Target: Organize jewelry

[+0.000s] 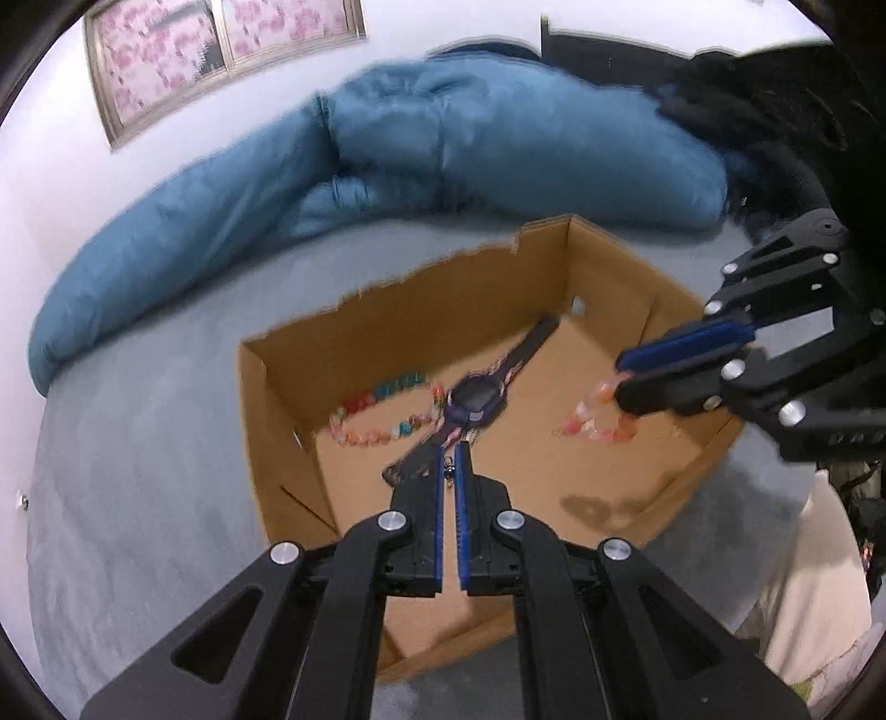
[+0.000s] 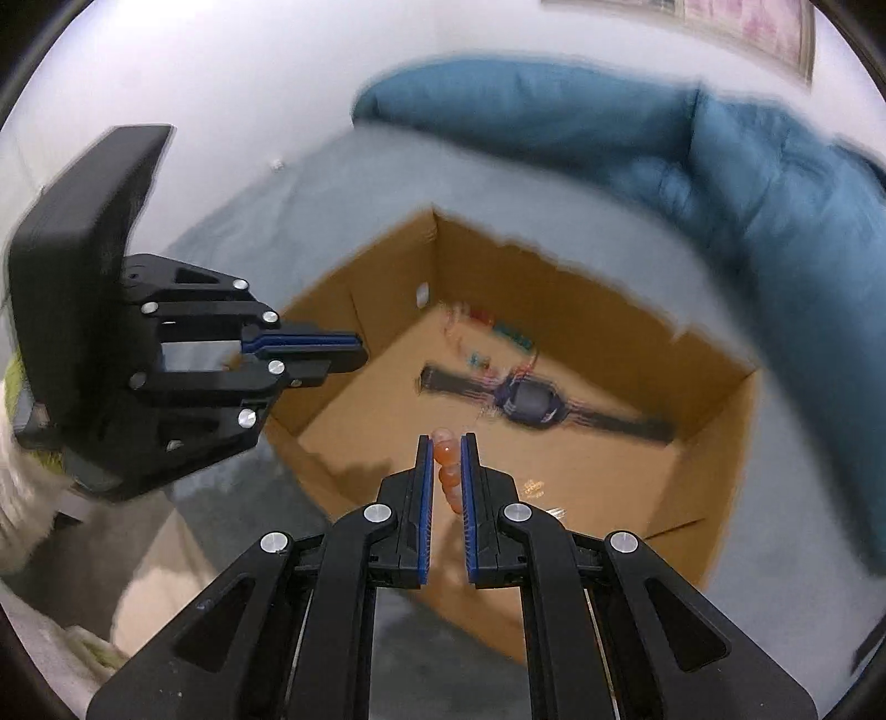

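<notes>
An open cardboard box [image 1: 387, 310] [image 2: 714, 443] sits on a grey-blue bed. Inside lie a dark purple watch [image 1: 473, 399] [image 2: 529, 401] and a multicoloured bead bracelet [image 1: 376, 412] [image 2: 493, 327]. My right gripper [image 2: 447, 443] [image 1: 620, 379] is shut on an orange-pink bead bracelet [image 2: 446, 471] [image 1: 595, 415], which hangs over the box's right side. My left gripper [image 1: 453, 451] [image 2: 360, 349] is nearly shut over the box; a small dark trinket [image 1: 449, 473] shows between its fingers, too small to tell whether gripped.
A blue duvet [image 1: 443, 144] [image 2: 720, 155] is bunched along the wall behind the box. A framed floral picture [image 1: 216, 50] hangs above. A dark garment [image 1: 775, 111] lies at the far right. Pale fabric [image 1: 814, 581] lies beside the bed.
</notes>
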{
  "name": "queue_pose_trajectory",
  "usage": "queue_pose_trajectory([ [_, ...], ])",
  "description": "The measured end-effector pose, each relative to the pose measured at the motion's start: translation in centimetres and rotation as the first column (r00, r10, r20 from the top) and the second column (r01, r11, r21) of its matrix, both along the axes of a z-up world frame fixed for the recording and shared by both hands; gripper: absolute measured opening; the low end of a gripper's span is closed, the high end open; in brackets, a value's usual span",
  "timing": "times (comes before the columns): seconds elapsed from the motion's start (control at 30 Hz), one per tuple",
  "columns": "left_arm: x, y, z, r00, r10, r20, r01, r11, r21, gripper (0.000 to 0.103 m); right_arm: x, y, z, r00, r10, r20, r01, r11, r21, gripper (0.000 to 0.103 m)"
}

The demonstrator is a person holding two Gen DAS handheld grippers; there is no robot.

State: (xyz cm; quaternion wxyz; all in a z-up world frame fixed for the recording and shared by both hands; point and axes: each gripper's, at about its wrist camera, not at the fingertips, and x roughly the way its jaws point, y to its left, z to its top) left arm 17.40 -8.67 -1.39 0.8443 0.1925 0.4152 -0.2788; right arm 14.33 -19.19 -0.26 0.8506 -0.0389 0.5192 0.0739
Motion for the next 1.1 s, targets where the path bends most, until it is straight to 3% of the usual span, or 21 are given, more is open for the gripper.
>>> queue_pose_trajectory([
  [0.2,2.1,-0.1,-2.9,0.998,0.014,-0.063,-0.009,0.997,0.075,0.004,3.4,-0.7,-4.7,0.977,-0.049,-0.206,0.07,0.993,0.095,0.008],
  [0.3,2.2,0.2,-3.2,0.997,0.016,-0.072,-0.01,0.996,0.085,0.004,4.0,-1.0,-6.1,0.967,-0.069,-0.245,0.092,0.992,0.083,0.012],
  [0.37,2.3,0.4,-3.4,0.996,0.019,-0.083,-0.012,0.997,0.079,0.012,3.9,-1.2,-6.4,0.965,-0.08,-0.25,0.103,0.992,0.077,0.016],
  [0.63,1.0,1.4,-1.6,0.999,0.015,-0.042,-0.015,1.0,0.0,0.027,1.5,-2.5,-3.5,0.978,-0.119,-0.174,0.139,0.984,0.109,0.022],
  [0.8,-0.8,3.3,1.2,0.999,0.051,0.019,-0.049,0.994,-0.1,0.044,-2.3,-4.2,1.1,0.979,-0.204,0.006,0.203,0.977,0.072,0.028],
  [0.9,-1.2,5.0,2.2,0.991,0.129,0.032,-0.124,0.982,-0.14,0.052,-4.8,-6.3,3.1,0.949,-0.303,0.091,0.296,0.952,0.082,0.037],
  [0.97,-1.2,6.0,2.3,0.983,0.183,0.018,-0.177,0.971,-0.163,0.06,-6.0,-7.8,3.0,0.922,-0.372,0.11,0.364,0.927,0.087,0.039],
  [1.1,-0.2,7.9,0.8,0.952,0.285,-0.113,-0.303,0.931,-0.201,0.064,-7.9,-11.3,0.4,0.863,-0.505,0.023,0.494,0.852,0.173,0.041],
])
